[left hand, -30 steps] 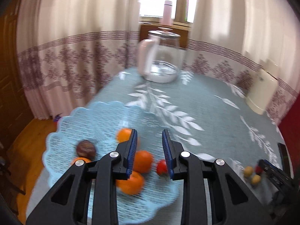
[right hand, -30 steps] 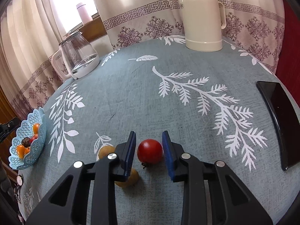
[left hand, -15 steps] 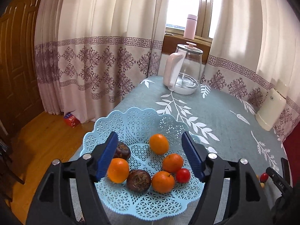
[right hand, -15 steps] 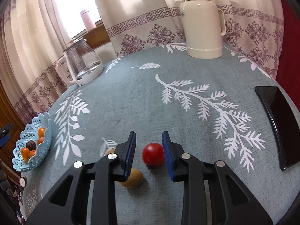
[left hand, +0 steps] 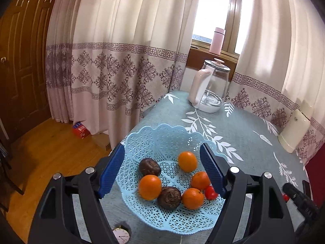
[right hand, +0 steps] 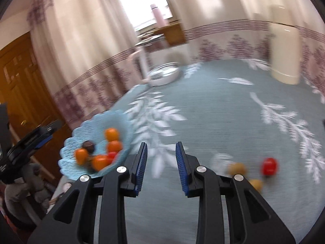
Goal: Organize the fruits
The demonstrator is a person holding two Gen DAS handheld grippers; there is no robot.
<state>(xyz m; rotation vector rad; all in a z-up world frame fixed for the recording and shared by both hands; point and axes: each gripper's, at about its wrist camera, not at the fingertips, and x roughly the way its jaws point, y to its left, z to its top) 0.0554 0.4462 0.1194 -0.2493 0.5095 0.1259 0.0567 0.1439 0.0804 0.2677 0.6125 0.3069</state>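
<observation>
A light blue lattice basket [left hand: 154, 130] sits near the table's left edge. It holds several oranges [left hand: 150, 187], two dark brown fruits [left hand: 149, 166] and a small red tomato [left hand: 211, 192]. My left gripper [left hand: 162, 172] hangs over the basket, open wide, with nothing between its fingers. The right wrist view is blurred. My right gripper [right hand: 161, 168] is open and empty above bare cloth, with the basket [right hand: 113, 116] to its left. To its right, on the cloth, lie a red tomato [right hand: 269, 165] and two yellow-brown fruits [right hand: 236, 168].
A glass kettle [left hand: 211, 89] with a pink handle and a cream thermos [left hand: 292, 130] stand at the far side of the table. A pink bottle [left hand: 217, 40] is on the windowsill. A watch [left hand: 121, 234] lies by the near edge. Wooden floor lies below on the left.
My left gripper has opened wide and drawn back up from the basket. My right gripper has swung left, away from the red tomato that stood between its fingers; the tomato stays on the cloth.
</observation>
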